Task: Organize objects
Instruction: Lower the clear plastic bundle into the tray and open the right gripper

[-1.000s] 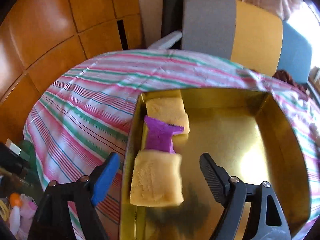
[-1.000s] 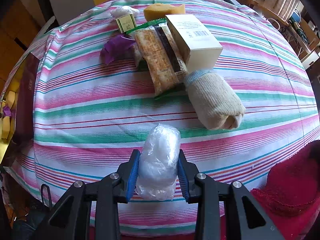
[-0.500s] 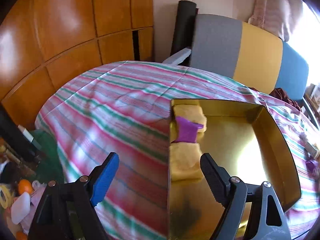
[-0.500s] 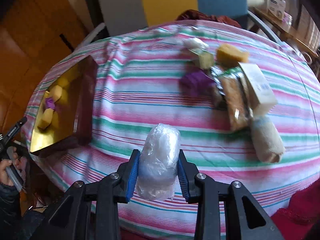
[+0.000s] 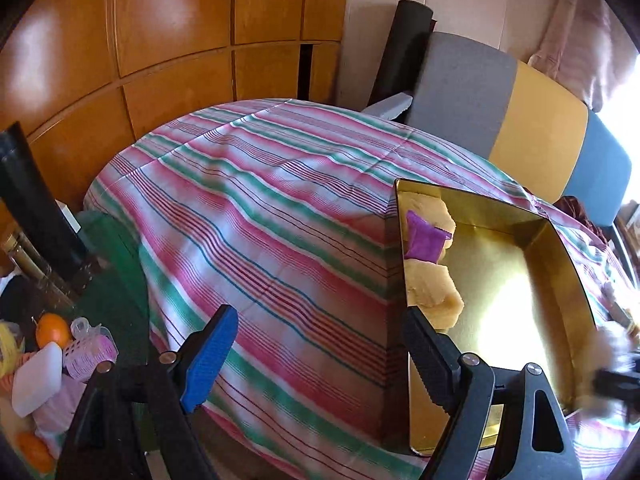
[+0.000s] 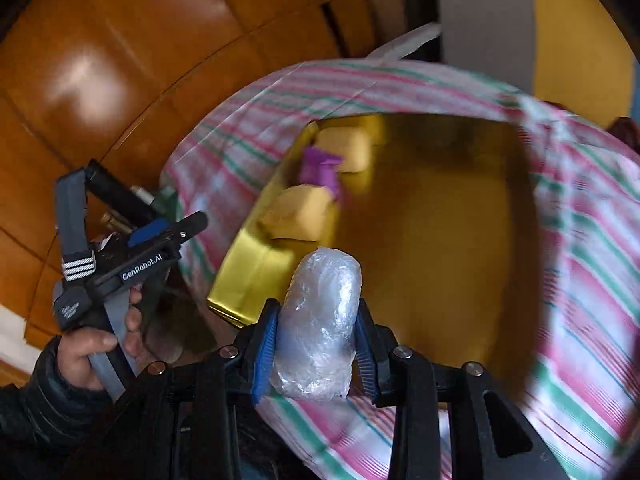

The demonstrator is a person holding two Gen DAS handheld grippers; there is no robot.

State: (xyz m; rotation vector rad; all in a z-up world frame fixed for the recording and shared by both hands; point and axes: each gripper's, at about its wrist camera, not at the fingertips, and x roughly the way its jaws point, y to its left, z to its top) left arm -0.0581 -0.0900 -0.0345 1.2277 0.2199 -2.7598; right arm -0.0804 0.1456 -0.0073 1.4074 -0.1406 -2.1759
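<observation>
The right tongs [image 6: 316, 356] are closed narrowly on a clear plastic-wrapped bundle [image 6: 320, 324], which is pinched upright between the blue pads and is held just short of the near edge of a gold tray [image 6: 440, 264]. The view from the right wrist is blurred, so it cannot be told whether the bundle is above the tray floor or only beside its rim.

The left tongs [image 5: 316, 360] are spread wide, and nothing is held between them. The blue pad is seen over the striped tablecloth [image 5: 256, 216]; the black finger is seen against the left wall of the gold tray [image 5: 560, 248]. In the right wrist view these tongs [image 6: 164, 230] are gripped by a person's hand [image 6: 96, 344] in a dark sleeve, to the left of the tray and off the desk edge.

Inside the tray, two yellow sponges [image 5: 434, 292] and a purple packet [image 5: 424, 236] between them are lined up against the left wall. The middle and right of the tray floor are left bare and shiny. Left of the tray, a broad stretch of cloth is left open up to the desk's left and far edges. A wooden panelled wall [image 5: 160, 48] is seen beyond the desk, and a grey, yellow and blue chair back [image 5: 520, 112] at the far right.
</observation>
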